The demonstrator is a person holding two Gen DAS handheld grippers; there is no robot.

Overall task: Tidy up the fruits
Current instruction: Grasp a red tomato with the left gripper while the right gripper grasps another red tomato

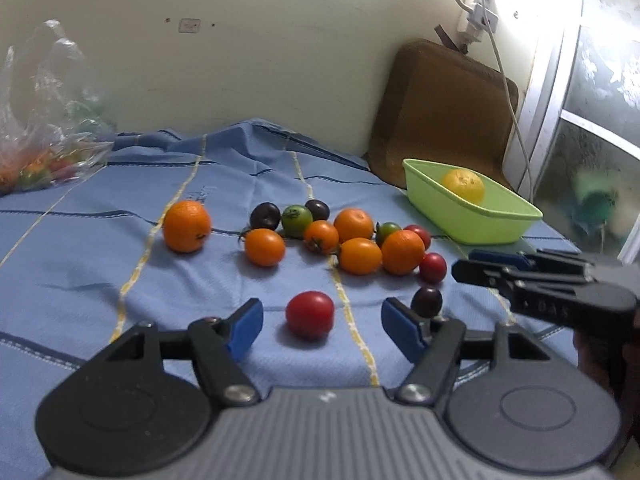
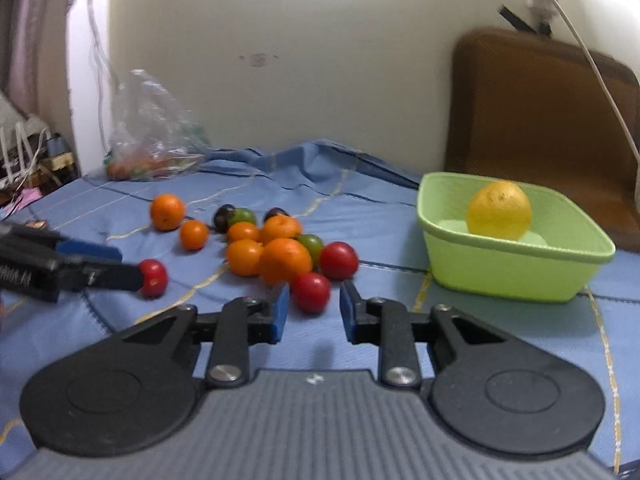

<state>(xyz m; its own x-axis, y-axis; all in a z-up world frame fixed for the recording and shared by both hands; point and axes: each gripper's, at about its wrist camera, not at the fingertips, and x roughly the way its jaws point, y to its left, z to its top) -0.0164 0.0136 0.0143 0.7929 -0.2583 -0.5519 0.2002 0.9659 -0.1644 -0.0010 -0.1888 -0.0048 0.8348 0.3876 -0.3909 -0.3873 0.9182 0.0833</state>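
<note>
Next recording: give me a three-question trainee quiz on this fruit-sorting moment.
1. True or false: the green basket already holds a yellow fruit.
2. What lies between the open fingers of the left gripper? A) an orange B) a red tomato C) a dark plum
3. How many green fruits lie in the pile on the blue cloth?
Key: 1 true; 2 B; 3 two.
</note>
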